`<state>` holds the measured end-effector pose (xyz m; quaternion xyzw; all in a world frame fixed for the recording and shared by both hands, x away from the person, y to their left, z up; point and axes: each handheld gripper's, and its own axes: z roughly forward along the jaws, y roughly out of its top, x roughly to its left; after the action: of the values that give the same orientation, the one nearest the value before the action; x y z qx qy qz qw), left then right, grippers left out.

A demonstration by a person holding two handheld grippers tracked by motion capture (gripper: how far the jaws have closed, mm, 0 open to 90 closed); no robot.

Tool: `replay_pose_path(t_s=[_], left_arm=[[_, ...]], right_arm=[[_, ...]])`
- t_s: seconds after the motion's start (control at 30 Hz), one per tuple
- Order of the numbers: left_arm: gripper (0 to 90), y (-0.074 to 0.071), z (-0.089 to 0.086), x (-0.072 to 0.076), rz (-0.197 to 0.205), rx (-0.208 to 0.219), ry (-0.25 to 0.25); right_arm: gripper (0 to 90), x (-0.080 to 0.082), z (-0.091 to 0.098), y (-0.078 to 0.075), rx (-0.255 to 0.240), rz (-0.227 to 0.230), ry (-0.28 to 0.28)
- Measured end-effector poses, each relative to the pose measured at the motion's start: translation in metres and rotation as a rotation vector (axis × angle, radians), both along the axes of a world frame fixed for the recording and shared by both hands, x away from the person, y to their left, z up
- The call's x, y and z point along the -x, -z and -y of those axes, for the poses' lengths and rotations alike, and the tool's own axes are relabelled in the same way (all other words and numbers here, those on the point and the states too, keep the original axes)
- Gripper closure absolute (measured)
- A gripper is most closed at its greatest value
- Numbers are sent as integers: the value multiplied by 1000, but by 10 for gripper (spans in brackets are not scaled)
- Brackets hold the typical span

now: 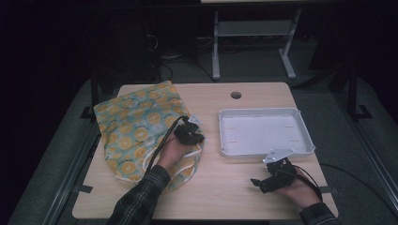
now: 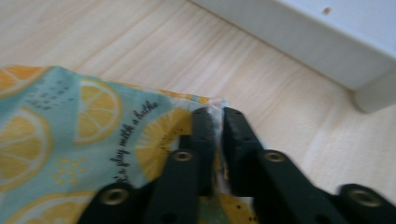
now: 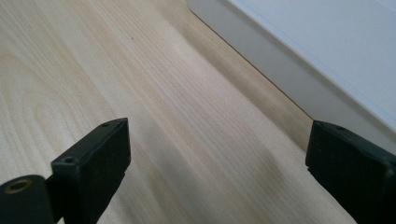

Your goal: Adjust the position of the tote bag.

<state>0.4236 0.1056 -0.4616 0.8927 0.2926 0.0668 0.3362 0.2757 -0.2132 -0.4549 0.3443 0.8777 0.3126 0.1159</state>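
Your left hand-held gripper (image 2: pixel 215 122) pinches only the thin hemmed edge of the teal fabric bag printed with yellow lemon slices (image 1: pixel 136 129); pull hard and that hem may slip free. The bag lies crumpled on the left of the pale wooden counter (image 1: pixel 220 187), beside the empty white plastic tray (image 1: pixel 265 152). Your right hand-held gripper (image 3: pixel 217 154) hovers spread wide over bare wood.

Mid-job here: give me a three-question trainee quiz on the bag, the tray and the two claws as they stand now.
1. True or false: the left claw is shut on the lemon-print bag's edge.
2. What lies between the right claw's jaws? A) bag cloth B) nothing, just bare table below C) the tray rim
3. Fill in: the white tray holds ____.

Key: 1 true; 2 B; 3 nothing.
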Motion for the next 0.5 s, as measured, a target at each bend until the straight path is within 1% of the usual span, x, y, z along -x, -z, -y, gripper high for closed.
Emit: replay_pose_path(t_s=[0.03,0.07,0.1,0.13,0.17,0.23,0.27,0.33,0.4,0.5], left_arm=[[713,0,1,0,-13,18,-5],[675,1,1,1,-12,20,0],[633,1,3,2,-15,34,-7],[591,1,5,3,-14,35,-4],[559,2,7,4,-2,25,4],[524,2,10,6,24,4,23],[521,2,11,7,37,-7,27],[543,3,12,10,70,-21,25],[580,4,11,10,75,-11,10],[666,5,7,9,85,2,-4]], right_arm=[[59,0,0,0,0,1,-1],[59,0,0,0,0,1,0],[59,0,0,0,0,1,-1],[59,0,0,0,1,-1,-2],[59,-1,0,0,2,0,-4],[59,-1,0,0,3,0,-6],[59,-1,0,0,4,0,-6],[59,0,0,0,2,-2,-3],[59,0,0,0,2,-2,-2],[60,0,0,0,2,-2,-2]])
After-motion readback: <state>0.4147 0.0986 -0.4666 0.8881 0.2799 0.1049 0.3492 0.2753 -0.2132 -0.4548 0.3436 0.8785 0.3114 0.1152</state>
